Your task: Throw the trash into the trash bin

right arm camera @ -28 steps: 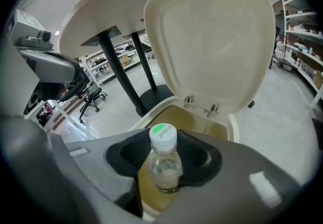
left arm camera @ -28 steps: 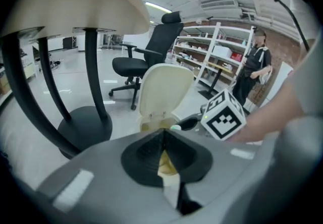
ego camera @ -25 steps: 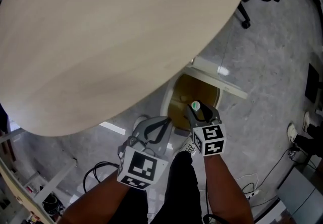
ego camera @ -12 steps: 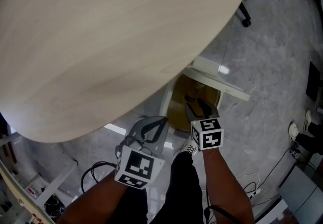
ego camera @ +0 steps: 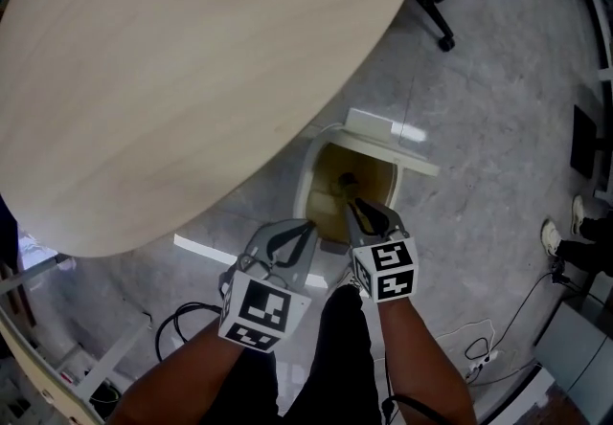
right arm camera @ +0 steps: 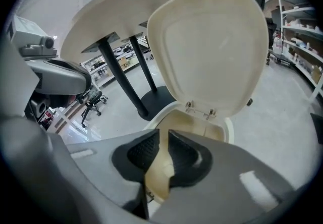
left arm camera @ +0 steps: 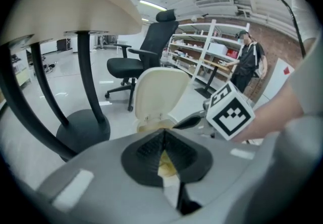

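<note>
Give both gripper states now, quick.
Left gripper: shut, empty.
Right gripper: jaws apart and closing, nothing between them, over the open trash bin.

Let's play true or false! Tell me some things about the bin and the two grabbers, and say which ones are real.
1. The trash bin has its lid open. True.
2. The right gripper holds a bottle. False: its jaws are closing with nothing between them.
3. The bin stands on the table. False: it stands on the floor, beside the table's edge.
4. The right gripper points at the open bin. True.
</note>
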Tool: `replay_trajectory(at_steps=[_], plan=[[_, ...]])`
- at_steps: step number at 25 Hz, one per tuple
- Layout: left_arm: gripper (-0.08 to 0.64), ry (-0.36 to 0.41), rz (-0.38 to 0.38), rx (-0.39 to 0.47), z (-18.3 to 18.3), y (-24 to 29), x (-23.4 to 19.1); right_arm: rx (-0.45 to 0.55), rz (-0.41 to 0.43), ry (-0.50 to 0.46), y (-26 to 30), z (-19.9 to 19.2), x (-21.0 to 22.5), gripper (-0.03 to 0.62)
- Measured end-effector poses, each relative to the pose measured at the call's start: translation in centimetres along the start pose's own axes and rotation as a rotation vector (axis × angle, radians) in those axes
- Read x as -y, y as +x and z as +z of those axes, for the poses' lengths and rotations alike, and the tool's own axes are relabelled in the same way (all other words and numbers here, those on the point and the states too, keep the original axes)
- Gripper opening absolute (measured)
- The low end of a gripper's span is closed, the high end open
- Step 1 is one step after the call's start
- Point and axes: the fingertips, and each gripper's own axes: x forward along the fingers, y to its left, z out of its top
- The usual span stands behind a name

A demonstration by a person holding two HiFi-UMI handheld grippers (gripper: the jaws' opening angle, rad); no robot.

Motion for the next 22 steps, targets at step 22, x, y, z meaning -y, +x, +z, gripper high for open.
replay_trajectory(at_steps=[22], plan=[[0.008, 0.113, 0.013, 0.246, 15.2, -16.9, 5.2, 0.340, 0.119, 0.123, -27.2, 15.0, -5.7, 0.002]])
